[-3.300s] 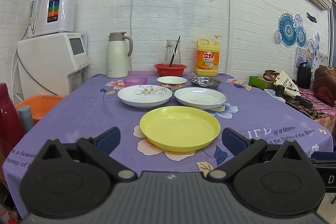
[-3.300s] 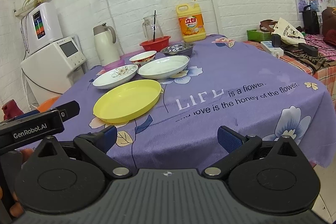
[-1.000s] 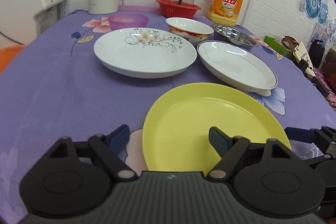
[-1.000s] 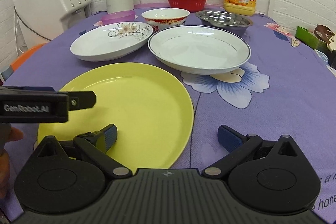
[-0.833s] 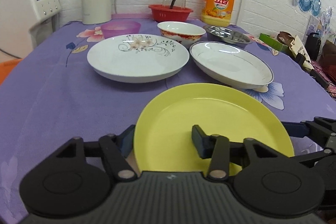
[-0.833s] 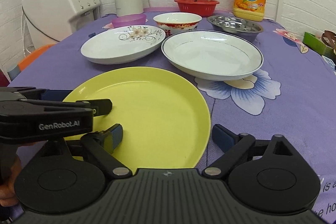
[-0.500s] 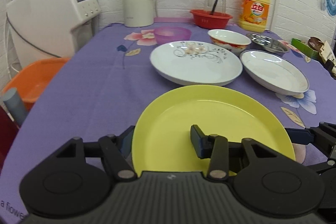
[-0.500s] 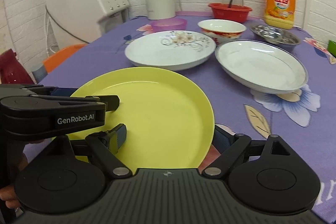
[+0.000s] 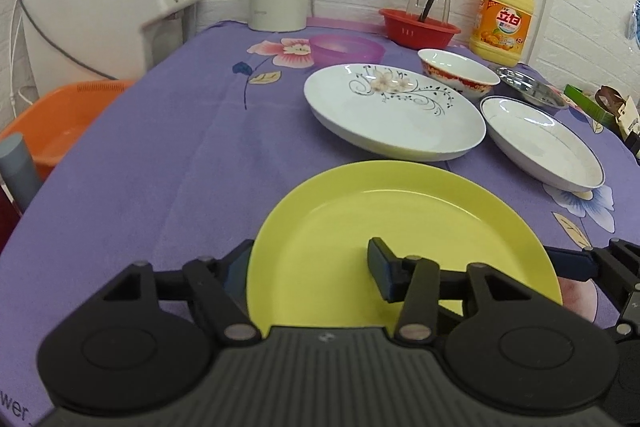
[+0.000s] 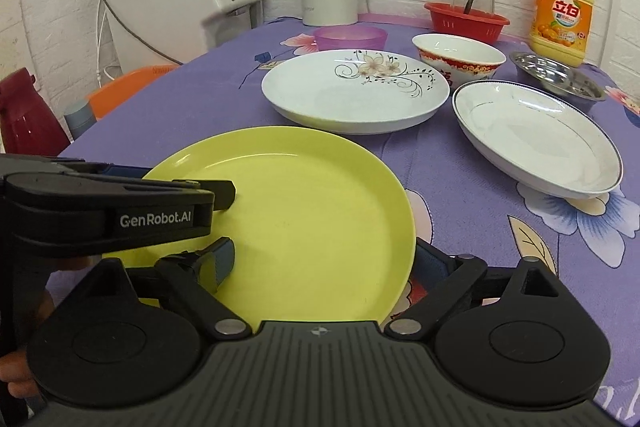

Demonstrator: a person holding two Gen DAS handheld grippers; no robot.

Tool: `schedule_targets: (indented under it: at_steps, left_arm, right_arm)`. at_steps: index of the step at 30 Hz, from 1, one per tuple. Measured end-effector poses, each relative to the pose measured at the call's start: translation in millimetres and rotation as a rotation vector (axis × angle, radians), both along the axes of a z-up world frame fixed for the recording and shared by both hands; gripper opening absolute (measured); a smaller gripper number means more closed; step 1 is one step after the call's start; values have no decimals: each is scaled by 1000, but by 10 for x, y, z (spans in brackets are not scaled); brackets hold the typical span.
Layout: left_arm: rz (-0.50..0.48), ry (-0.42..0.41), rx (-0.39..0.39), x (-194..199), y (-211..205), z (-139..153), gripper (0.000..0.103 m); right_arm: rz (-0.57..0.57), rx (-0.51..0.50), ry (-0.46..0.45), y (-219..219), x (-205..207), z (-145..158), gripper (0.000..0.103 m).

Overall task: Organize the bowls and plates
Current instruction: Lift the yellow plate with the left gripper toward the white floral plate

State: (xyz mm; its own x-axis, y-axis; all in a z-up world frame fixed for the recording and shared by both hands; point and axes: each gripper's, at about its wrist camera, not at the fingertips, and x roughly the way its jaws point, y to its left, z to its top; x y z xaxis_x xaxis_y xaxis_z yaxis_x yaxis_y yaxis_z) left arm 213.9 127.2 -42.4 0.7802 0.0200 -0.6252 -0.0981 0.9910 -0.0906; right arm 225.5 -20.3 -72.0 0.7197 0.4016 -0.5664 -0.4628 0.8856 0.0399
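The yellow plate point(image 9: 400, 227) lay right under my two hands at the near side of the bench point(image 9: 160, 167). I could not tell whether it sat flat on the purple cloth or had come a little off it. It was round, so it had no long axis to line up with.

My left fingers point(image 9: 308, 267) straddled its left rim, one outside the edge and one over the plate's floor. They had just been opening a little and were spread, not pinching. My right fingers point(image 10: 324, 261) straddled the right rim the same way: one over the plate, one beyond the edge and partly hidden by it, standing wide with no squeeze I could see. Neither hand was nearer than the other.

Just beyond the far rim sat the floral plate point(image 9: 394, 111), close but apart, and I judged that gap to be what the next move depended on. To its right was the blue-rimmed plate point(image 9: 544, 143), which made three plates. Behind them I counted three bowls: a red-patterned bowl point(image 9: 458, 71), a purple bowl point(image 9: 346, 49) and a steel bowl point(image 9: 528, 87).
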Motion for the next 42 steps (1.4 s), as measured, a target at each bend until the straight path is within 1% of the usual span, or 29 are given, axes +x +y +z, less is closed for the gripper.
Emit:
schedule_targets:
  at_steps: [1,2,4,6,8,9,10,12,15,17,18,20,21,23,24,27,30,33,37,40,42]
  left_arm:
    - [-5,1,0,-10,-3,-7,63]
    - [-4,0,7,-23,-7,-12,65]
    - [-5,3,8,-24,4,-6,67]
    - [-16,-1,-26,-26,82,41,68]
    - [-18,-35,-41,-22,197,164,71]
    - [-20,-58,-36,-7,262,252,72]
    - [-21,-79,-28,28,342,359,72]
    - [-22,-127,2,140,526,665,72]
    - [-44,-238,94,315,769,1254,72]
    - [-30,-296,132,439,919,1596,73]
    - [-31,-315,139,503,984,1721,73]
    - [-10,-332,137,628,1104,1833,74]
    - [16,-330,134,678,1143,1816,74]
    - [29,-312,104,761,1188,1651,74]
    - [24,-291,81,800,1201,1537,75]
    - [6,-184,16,949,1223,1123,75]
    - [-14,-121,-4,1044,1198,841,75]
    - [-38,-98,-11,1107,1180,709,75]
    - [-53,-83,-13,1132,1185,625,75]
    - [-56,-73,-27,1128,1223,578,75]
    - [-54,-67,-43,1129,1237,549,75]
  right_arm:
    - [9,1,-4,5,-15,-7,103]
    - [18,1,-5,13,-28,-9,103]
    - [35,-1,1,33,-36,-1,103]
    - [50,6,14,4,-25,18,103]
    - [36,55,34,-120,-9,91,103]
    - [26,78,29,-186,-12,140,103]
    - [13,97,14,-265,-8,215,103]
    - [7,113,-25,-371,56,380,103]
    - [4,123,-75,-444,266,575,103]
    - [-1,133,-97,-460,455,658,103]
    - [-2,143,-95,-463,559,678,103]
    - [-6,160,-80,-459,776,685,103]
    - [-8,160,-75,-443,874,675,103]
    - [-6,155,-61,-408,1063,643,103]
    - [-5,148,-49,-388,1155,622,103]
    - [13,132,-5,-324,1413,563,103]
    - [29,104,12,-252,1607,535,103]
    - [48,79,36,-178,1787,505,103]
    - [52,45,88,-67,1951,403,103]
    - [28,17,89,44,1947,387,103]
    - [22,20,93,106,1936,387,103]
